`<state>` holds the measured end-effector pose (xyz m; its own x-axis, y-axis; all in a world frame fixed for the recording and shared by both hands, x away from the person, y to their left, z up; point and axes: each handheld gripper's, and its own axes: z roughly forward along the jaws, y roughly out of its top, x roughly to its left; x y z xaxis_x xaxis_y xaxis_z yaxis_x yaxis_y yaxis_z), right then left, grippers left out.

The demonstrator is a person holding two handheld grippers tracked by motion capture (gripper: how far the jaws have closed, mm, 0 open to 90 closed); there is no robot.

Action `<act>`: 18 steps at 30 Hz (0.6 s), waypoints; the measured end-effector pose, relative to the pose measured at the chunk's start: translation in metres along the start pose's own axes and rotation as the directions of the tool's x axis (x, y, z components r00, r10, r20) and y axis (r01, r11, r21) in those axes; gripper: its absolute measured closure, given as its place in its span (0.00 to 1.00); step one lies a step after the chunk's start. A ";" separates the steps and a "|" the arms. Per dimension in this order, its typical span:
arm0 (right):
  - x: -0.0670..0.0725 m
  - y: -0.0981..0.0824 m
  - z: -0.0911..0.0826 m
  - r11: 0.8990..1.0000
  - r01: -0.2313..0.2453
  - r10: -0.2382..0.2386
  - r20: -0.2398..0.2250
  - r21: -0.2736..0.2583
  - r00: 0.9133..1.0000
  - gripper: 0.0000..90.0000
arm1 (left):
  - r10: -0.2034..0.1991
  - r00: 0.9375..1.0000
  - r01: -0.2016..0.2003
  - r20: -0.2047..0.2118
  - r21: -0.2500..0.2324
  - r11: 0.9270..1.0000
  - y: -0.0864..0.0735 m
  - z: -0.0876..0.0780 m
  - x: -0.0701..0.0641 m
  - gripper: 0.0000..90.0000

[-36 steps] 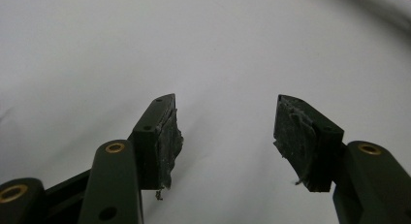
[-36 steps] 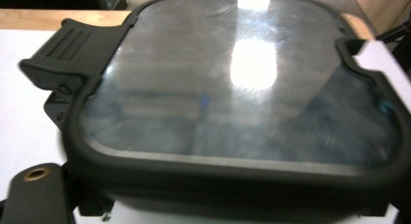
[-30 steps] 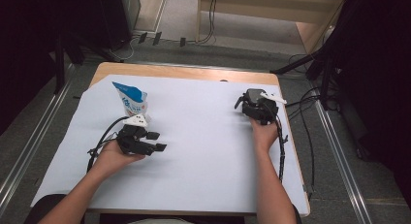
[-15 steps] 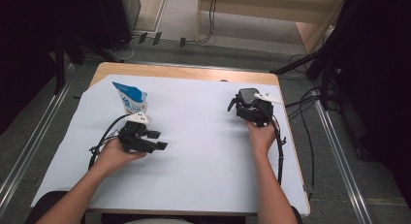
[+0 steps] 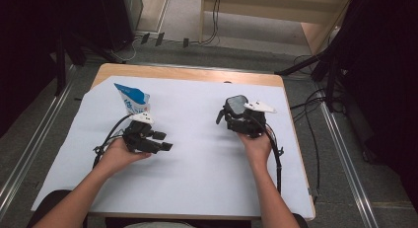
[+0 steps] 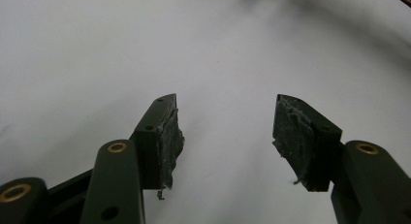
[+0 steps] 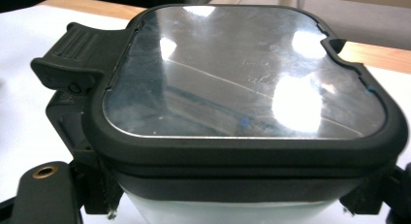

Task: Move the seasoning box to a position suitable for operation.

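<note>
A square container (image 5: 236,105) with a black-rimmed clear lid and a side latch is held just above the white sheet at the right, my right gripper (image 5: 234,115) shut on its sides. The right gripper view has the container lid (image 7: 242,88) close up, the jaws pressing on the body from both sides. On the sheet at the left rests my left gripper (image 5: 164,140); in its own view the left gripper (image 6: 225,132) is open, and its jaws have just been closing a little with nothing between them. A blue and white pouch (image 5: 132,99) stands just beyond it.
A white sheet (image 5: 197,183) covers most of a wooden table (image 5: 187,72). Cables trail from both grippers. Dark stands, cables on the floor and a wooden shelf lie beyond the far edge.
My right gripper has carried the container leftward, toward the middle of the table, and slightly up. The left hand has stayed where it was.
</note>
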<state>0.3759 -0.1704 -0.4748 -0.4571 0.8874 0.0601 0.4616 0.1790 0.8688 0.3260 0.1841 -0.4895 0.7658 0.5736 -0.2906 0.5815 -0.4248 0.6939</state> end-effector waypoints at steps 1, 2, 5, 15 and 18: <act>0.003 -0.001 -0.001 1.000 0.005 -0.005 -0.011 0.000 1.000 0.18 | 0.000 1.000 0.000 0.001 0.000 1.000 0.000 0.000 0.001 0.48; 0.010 -0.003 -0.003 1.000 0.007 -0.007 -0.037 0.003 0.999 0.18 | -0.001 1.000 0.001 0.004 -0.002 1.000 0.000 -0.001 0.001 0.49; 0.018 -0.005 -0.003 1.000 0.019 -0.018 -0.060 0.010 0.998 0.18 | -0.006 1.000 0.006 -0.003 -0.008 1.000 0.000 -0.002 0.002 0.49; 0.056 -0.011 0.015 0.995 0.093 -0.085 -0.156 0.044 0.984 0.18 | 0.003 1.000 -0.003 -0.022 -0.003 1.000 -0.002 -0.006 0.004 0.50; 0.063 -0.011 0.020 0.994 0.099 -0.089 -0.178 0.048 0.980 0.18 | -0.005 1.000 0.005 -0.024 -0.007 1.000 -0.004 -0.007 0.004 0.50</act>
<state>0.3575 -0.1077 -0.4907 -0.6245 0.7780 0.0691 0.4503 0.2863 0.8457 0.3252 0.1929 -0.4888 0.7558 0.5928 -0.2782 0.5836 -0.4170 0.6968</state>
